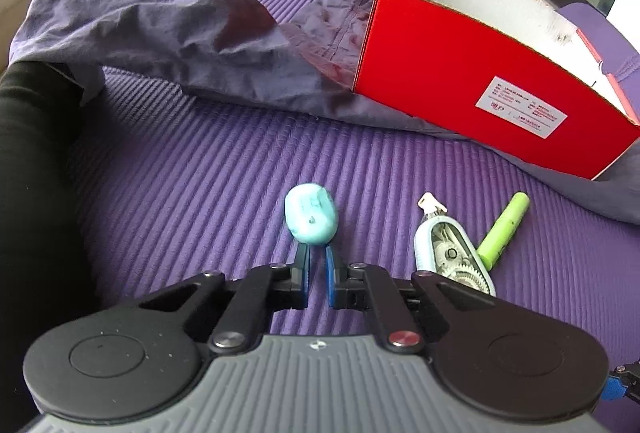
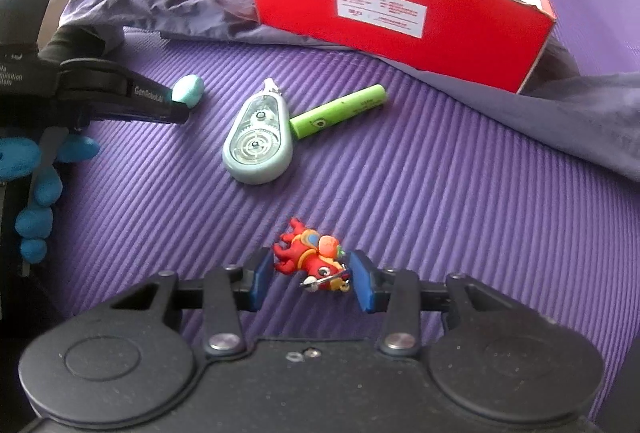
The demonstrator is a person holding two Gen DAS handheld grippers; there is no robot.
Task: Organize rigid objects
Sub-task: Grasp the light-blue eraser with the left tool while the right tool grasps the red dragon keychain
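Red box (image 1: 460, 73): label print too small to read; far right corner cut by left wrist frame edge; inside hidden behind front wall in right wrist view. Correction tape dispenser (image 1: 448, 249), in front of box: lower end hidden behind left gripper body. Purple cloth (image 1: 160, 13), left of box: runs under box, extent hidden. Teal lump (image 2: 189, 90): near end hidden by left gripper (image 2: 176, 109) fingers; grip contact unclear.

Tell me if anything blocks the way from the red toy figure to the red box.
Nothing visible blocks it. The red toy figure sits between the right gripper fingers; bare purple mat runs up to the red box. The correction tape and green tube lie off left.
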